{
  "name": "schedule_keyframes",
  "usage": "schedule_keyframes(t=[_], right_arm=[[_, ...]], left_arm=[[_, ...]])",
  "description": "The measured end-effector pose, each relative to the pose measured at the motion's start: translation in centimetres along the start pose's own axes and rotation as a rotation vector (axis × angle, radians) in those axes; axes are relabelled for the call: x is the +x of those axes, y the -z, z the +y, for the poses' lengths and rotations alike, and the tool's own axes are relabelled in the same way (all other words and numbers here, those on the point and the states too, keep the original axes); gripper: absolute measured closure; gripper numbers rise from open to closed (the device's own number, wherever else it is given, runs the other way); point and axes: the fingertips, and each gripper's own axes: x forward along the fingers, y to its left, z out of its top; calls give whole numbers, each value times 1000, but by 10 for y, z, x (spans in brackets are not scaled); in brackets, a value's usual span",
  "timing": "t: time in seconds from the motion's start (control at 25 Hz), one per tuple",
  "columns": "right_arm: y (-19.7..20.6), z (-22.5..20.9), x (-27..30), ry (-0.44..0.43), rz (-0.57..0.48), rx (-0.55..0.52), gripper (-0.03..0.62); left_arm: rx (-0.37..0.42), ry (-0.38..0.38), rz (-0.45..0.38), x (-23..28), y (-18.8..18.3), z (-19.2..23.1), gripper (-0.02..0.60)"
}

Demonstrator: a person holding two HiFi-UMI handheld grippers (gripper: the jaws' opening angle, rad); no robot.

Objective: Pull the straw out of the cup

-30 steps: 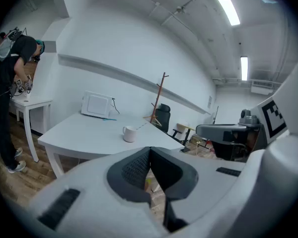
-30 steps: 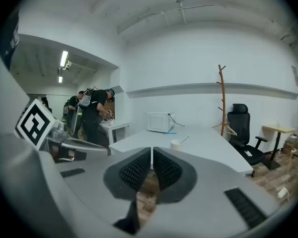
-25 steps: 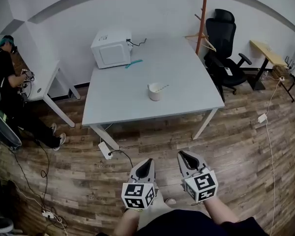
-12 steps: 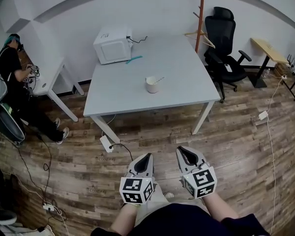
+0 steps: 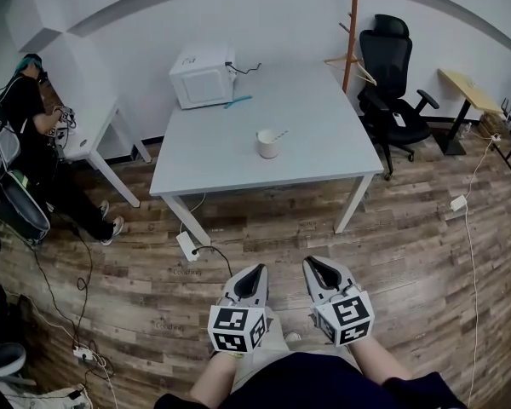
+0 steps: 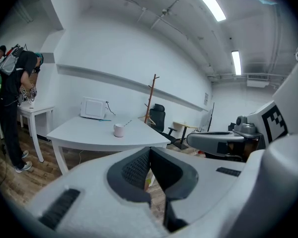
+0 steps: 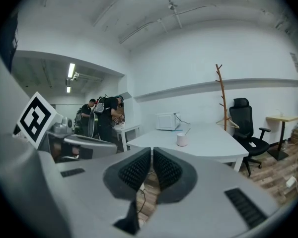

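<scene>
A white cup (image 5: 268, 144) stands near the middle of the grey table (image 5: 213, 164), with a straw (image 5: 278, 135) leaning out of it to the right. The cup (image 6: 119, 130) shows small and far in the left gripper view, and the cup (image 7: 182, 140) likewise in the right gripper view. My left gripper (image 5: 255, 273) and right gripper (image 5: 317, 267) hang side by side low over the wooden floor, well short of the table. Both are shut with nothing between their pads.
A white microwave (image 5: 202, 77) and a teal pen (image 5: 237, 102) lie at the table's back left. A black office chair (image 5: 393, 79) and a wooden coat stand (image 5: 351, 28) are at the right. A person (image 5: 25, 126) stands at a small desk on the left. Cables and a power strip (image 5: 186, 246) lie on the floor.
The view has drifted slightly; the table and cup sit a little further right in the picture. Both grippers stay shut, side by side, and have shifted a little up the picture.
</scene>
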Motion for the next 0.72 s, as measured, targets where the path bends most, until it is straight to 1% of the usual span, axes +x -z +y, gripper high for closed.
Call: schedule_keyframes(t=[0.32, 0.72], right_arm=[[9, 1, 4, 0, 17, 6, 557], [6, -17, 32, 14, 37, 6, 557]], left_arm=[[-9, 3, 18, 1, 9, 4, 563], [-26, 20, 21, 38, -1, 21, 563]])
